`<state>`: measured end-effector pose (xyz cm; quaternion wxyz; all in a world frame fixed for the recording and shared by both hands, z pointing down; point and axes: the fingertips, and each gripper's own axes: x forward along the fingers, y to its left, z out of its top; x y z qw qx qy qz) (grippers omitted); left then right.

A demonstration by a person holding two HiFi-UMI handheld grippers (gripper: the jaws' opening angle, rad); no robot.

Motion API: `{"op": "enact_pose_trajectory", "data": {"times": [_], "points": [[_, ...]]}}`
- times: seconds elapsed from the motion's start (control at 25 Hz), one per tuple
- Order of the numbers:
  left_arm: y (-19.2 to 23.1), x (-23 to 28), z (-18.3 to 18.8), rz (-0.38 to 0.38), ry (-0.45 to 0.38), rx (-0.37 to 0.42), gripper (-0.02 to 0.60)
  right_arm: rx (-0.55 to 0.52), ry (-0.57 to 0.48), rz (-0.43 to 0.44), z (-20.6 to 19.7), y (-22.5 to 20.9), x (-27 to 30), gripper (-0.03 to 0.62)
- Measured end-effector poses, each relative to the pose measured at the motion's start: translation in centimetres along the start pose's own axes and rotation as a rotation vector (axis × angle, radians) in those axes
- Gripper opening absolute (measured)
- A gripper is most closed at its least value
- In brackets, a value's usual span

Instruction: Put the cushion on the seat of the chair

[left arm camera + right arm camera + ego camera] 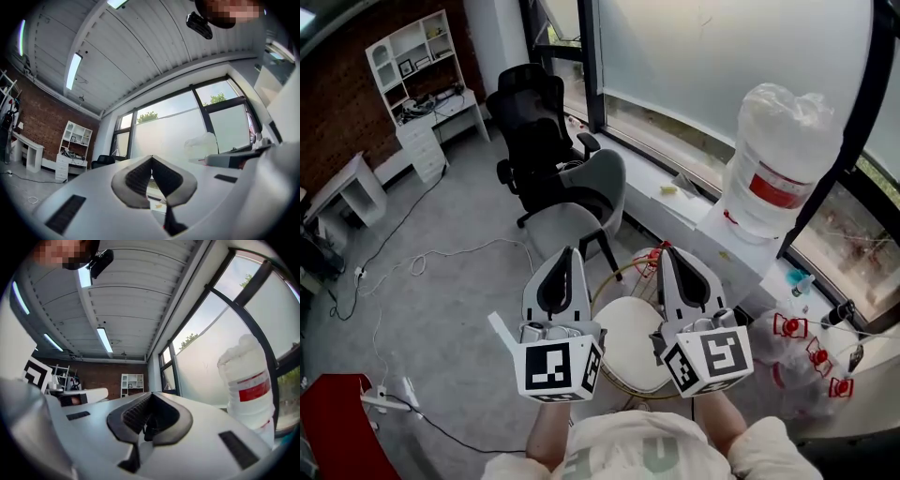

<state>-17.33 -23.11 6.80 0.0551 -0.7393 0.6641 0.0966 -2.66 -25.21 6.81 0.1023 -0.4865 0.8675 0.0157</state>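
A round white cushion (626,339) lies on the seat of a gold wire-frame chair (614,274) directly below me in the head view. Both grippers are held up side by side above it, pointing away from me toward the window. My left gripper (569,253) has its jaws closed tip to tip with nothing between them, as the left gripper view (151,157) confirms. My right gripper (666,251) is likewise shut and empty, which the right gripper view (151,394) also shows. Neither touches the cushion.
A grey shell chair (586,197) and a black office chair (534,117) stand beyond the gold chair. A big water bottle (783,155) sits on the window ledge at right. A clear bag with red items (806,354) lies at right. Cables (422,262) run across the floor.
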Motion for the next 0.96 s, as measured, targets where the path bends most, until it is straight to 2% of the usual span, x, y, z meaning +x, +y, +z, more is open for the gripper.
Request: {"op": "enact_pose_trajectory", "data": {"times": [0.24, 0.96], "points": [[-1.5, -0.1, 1.3, -0.018, -0.022, 0.010, 0.014, -0.003, 0.010, -0.018, -0.2, -1.1, -0.7, 0.017], [-4.5, -0.7, 1.2, -0.045, -0.021, 0.016, 0.014, -0.025, -0.005, -0.031, 0.2, -2.8, -2.4, 0.016]]}}
